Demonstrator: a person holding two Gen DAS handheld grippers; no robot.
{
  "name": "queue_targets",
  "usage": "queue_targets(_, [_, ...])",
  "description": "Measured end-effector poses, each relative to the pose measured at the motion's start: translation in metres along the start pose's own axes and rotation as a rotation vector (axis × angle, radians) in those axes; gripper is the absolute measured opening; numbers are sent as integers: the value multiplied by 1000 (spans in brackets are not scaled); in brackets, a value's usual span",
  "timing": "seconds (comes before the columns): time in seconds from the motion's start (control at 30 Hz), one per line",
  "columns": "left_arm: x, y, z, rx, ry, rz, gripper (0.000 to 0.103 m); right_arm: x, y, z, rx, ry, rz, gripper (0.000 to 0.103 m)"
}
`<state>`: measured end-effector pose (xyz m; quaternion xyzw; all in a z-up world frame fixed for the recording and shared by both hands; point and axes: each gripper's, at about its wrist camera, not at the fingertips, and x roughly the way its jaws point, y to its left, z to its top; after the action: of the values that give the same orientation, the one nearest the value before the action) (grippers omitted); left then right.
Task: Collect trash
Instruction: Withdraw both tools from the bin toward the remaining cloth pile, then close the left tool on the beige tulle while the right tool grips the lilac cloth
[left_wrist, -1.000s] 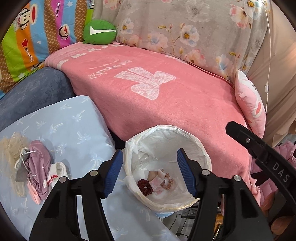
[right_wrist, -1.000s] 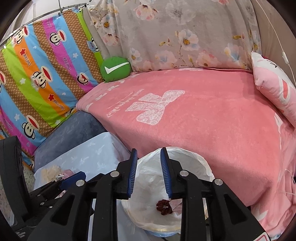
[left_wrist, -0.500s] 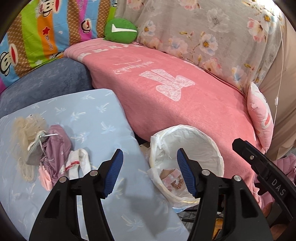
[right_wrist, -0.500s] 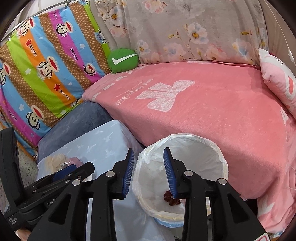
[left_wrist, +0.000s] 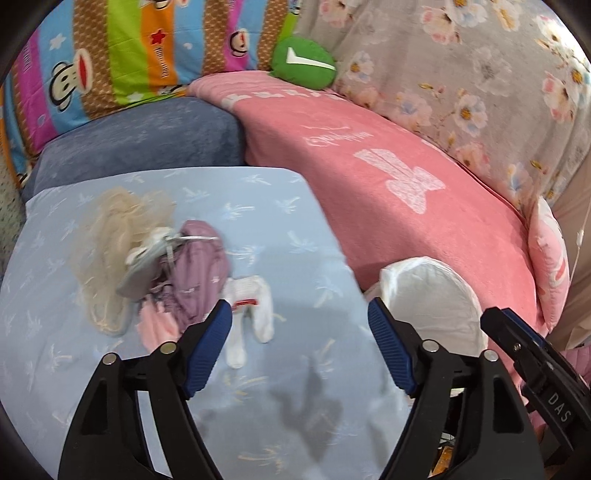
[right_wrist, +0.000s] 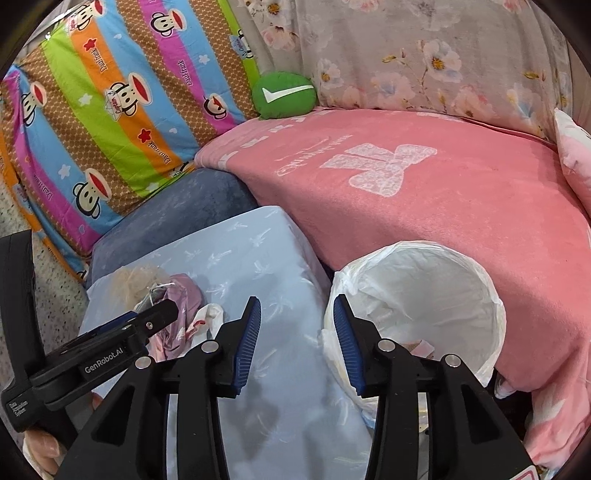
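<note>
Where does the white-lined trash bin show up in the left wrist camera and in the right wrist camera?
Left wrist: trash bin at lower right, partly behind the left gripper's right finger.
Right wrist: trash bin at lower right of centre, beside the pink blanket.
Shared landmark: green check-mark cushion, near the top.

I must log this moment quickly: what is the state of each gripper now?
Left gripper: open, holding nothing, jaws have just been opening.
Right gripper: open, holding nothing, jaws have just been opening.
</note>
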<state>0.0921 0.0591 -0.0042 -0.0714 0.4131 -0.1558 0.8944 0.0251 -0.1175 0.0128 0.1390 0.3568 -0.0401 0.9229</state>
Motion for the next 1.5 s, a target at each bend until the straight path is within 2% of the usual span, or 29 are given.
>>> queue_targets(0.3, [-5, 60, -4, -75, -11, 93, 74, 21, 48, -14, -67, 48, 38, 44])
queue_targets(0.4, [-6, 79, -2, -90, -17, 125, 74, 29, 63, -17, -85, 57, 42, 49])
queue_targets(0.47, [-7, 93, 0, -104, -28, 143, 79, 35, 71, -18, -100, 64, 46, 49])
queue_targets(0.67, [-6, 128, 14, -134, -41, 177, 83, 60, 95, -18, -109, 97, 70, 50])
queue_targets(1.1, [29, 167, 57, -185, -13, 113, 83, 119, 152, -1, -141, 140, 129, 50])
queue_targets(1.13, [31, 169, 59, -191, -8, 102, 80, 124, 157, 0, -142, 143, 137, 50])
queue_targets(1.23, [38, 173, 62, -203, 13, 60, 64, 140, 169, 2, -133, 166, 166, 50])
queue_targets(1.3, [40, 175, 63, -210, 25, 40, 50, 150, 176, 2, -124, 183, 187, 50])
queue_targets(1.37, [41, 178, 62, -213, 36, 15, 29, 160, 185, 1, -122, 195, 195, 50])
queue_targets(1.47, [38, 181, 58, -223, 37, 6, 12, 174, 198, -1, -119, 219, 211, 49])
queue_targets(1.5, [36, 183, 56, -225, 34, 5, 11, 178, 201, -2, -119, 226, 216, 46])
